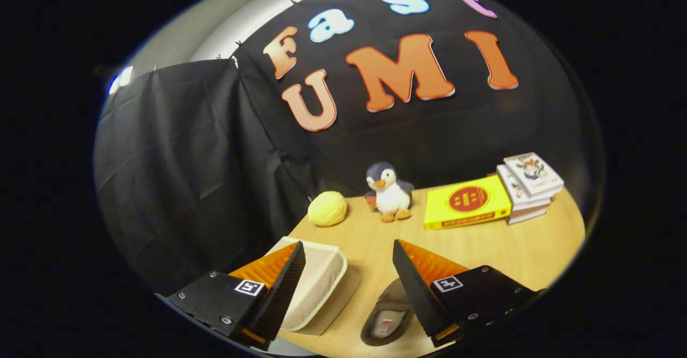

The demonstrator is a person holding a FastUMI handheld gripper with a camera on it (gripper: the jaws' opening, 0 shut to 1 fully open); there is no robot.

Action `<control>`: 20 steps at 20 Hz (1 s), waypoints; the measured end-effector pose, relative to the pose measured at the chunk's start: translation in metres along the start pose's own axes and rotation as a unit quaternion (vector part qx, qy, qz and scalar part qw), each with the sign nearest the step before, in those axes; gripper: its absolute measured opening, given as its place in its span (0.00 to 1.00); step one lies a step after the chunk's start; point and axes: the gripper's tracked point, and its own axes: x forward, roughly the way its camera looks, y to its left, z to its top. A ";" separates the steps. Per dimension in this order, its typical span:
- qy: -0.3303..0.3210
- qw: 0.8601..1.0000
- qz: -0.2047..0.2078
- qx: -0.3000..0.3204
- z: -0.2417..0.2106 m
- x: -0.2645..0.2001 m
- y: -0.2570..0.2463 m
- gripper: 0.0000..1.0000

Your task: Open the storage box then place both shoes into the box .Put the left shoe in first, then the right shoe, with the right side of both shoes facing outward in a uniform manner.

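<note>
While the storage box (316,288) sat closed on the worktop (483,250) under the left finger, one shoe (387,319) lay just beside it, between the fingers of the tool (349,253), which hung released, tilted and grasping nothing. Beyond stood one penguin toy (389,191), one yellow ball (327,208), one yellow book (466,202) and a stack of white books (528,186).

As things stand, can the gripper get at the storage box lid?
Probably yes: the gripper is open, the storage box lies just under its left finger with nothing on the lid, and the shoe lies apart.
</note>
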 end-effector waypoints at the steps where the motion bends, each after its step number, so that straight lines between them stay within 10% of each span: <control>1: 0.018 1.000 0.009 0.014 -0.013 0.007 0.003 0.98; 11: 0.201 0.967 0.091 0.124 -0.144 0.050 0.038 0.98; 20: 0.225 0.931 0.139 0.252 -0.168 0.069 0.062 0.98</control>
